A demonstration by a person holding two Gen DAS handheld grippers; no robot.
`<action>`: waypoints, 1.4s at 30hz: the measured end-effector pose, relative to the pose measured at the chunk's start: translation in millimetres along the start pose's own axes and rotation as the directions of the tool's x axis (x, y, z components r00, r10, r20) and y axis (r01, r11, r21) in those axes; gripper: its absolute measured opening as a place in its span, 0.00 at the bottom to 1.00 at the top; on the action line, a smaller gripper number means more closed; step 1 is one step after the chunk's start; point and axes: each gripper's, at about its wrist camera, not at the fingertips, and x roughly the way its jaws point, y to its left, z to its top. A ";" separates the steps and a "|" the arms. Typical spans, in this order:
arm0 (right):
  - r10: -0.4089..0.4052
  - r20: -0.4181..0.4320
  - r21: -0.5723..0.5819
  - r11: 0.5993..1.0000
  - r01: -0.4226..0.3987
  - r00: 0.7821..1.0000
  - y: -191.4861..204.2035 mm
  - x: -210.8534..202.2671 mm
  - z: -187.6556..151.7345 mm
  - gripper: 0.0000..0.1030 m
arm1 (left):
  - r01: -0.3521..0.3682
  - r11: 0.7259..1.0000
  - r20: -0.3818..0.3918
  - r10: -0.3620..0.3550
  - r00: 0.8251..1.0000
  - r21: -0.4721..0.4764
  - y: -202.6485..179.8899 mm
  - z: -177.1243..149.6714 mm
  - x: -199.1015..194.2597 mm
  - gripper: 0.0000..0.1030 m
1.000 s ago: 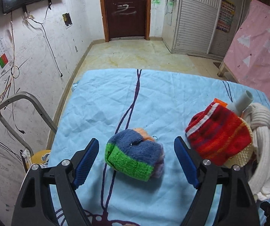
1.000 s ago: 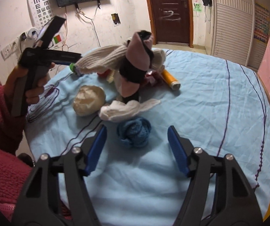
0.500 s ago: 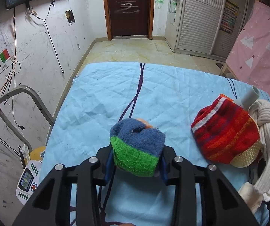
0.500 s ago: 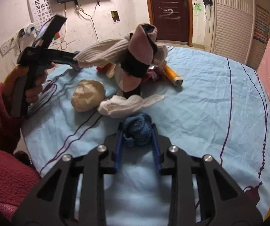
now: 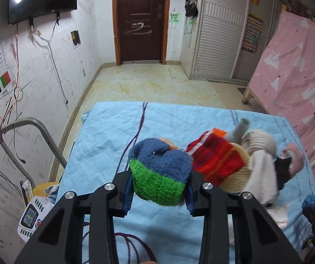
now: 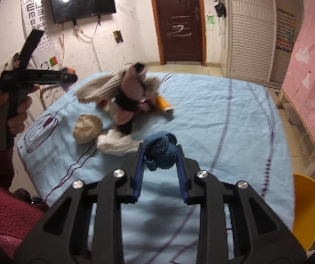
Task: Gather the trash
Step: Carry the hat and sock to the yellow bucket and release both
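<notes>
My left gripper (image 5: 159, 189) is shut on a rolled blue, green and orange sock (image 5: 160, 171) and holds it above the blue sheet (image 5: 168, 123). My right gripper (image 6: 160, 156) is shut on a balled blue knitted sock (image 6: 160, 148), lifted off the sheet. A pile of socks remains on the bed: a red striped one (image 5: 216, 160), a cream ribbed one (image 6: 100, 88), a pink and black one (image 6: 131, 92), a white one (image 6: 115, 143) and a beige ball (image 6: 87, 128). An orange tube (image 6: 164, 105) lies in the pile.
A yellow bin (image 6: 307, 211) stands at the bed's right edge in the right wrist view. A grey metal frame (image 5: 25, 136) and a small white device (image 5: 30, 217) are left of the bed. A pink sheet (image 5: 300, 77) hangs at the right. The door (image 5: 140, 19) is far ahead.
Both grippers closed on their socks and lifted them off the sheet. The left gripper rose and swung toward the pile.
</notes>
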 end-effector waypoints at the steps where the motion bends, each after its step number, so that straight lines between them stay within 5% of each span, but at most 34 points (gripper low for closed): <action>1: -0.009 0.008 0.006 1.000 0.009 1.000 -4.5 -3.8 0.0 0.25 | 0.009 1.000 0.009 -0.009 1.000 0.009 -4.8 1.7 -4.9 0.28; 13: -0.120 0.084 0.085 0.990 0.113 0.989 -52.8 -46.5 -8.7 0.25 | 0.109 0.984 0.074 -0.120 0.990 0.138 -82.4 12.3 -42.1 0.28; 20: -0.200 0.136 0.156 0.972 0.178 0.970 -86.8 -73.5 -9.9 0.25 | 0.197 0.951 0.072 -0.220 0.973 0.239 -144.5 14.6 -59.7 0.28; 29: -0.325 0.142 0.217 0.932 0.291 0.935 -132.9 -104.1 -20.4 0.25 | 0.325 0.859 0.007 -0.357 0.934 0.396 -249.6 0.7 -76.7 0.28; 40: -0.404 0.090 0.298 0.883 0.362 0.910 -186.0 -120.4 -48.0 0.26 | 0.438 0.734 -0.133 -0.437 0.889 0.519 -363.6 -25.3 -71.7 0.28; 42: -0.410 0.080 0.322 0.873 0.366 0.909 -195.4 -122.6 -52.2 0.34 | 0.475 0.706 -0.178 -0.454 0.873 0.525 -378.9 -31.5 -68.4 0.28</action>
